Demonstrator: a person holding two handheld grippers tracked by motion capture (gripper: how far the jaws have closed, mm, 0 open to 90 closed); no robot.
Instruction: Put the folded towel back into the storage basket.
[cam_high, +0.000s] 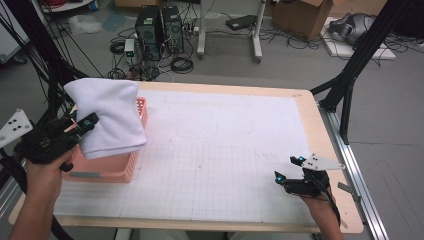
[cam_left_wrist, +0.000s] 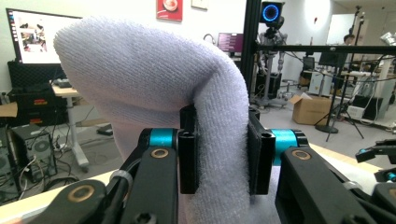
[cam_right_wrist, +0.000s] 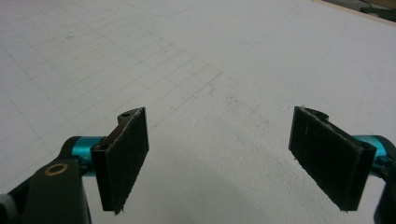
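White gridded matting covers the desk (cam_high: 225, 150). We hold the folded white towel (cam_high: 107, 117) pinched in the left gripper (cam_high: 82, 125) jaws, above the pink basket (cam_high: 127, 167) at the desk's left edge. We advise lowering squarely inside its rim. Right gripper (cam_high: 289, 169) jaws stand wide, empty, well apart.

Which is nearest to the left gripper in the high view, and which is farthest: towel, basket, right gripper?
1. Towel: clamped in the left gripper.
2. Basket: just beneath it, at the table's left edge.
3. Right gripper: far across, near the right edge.
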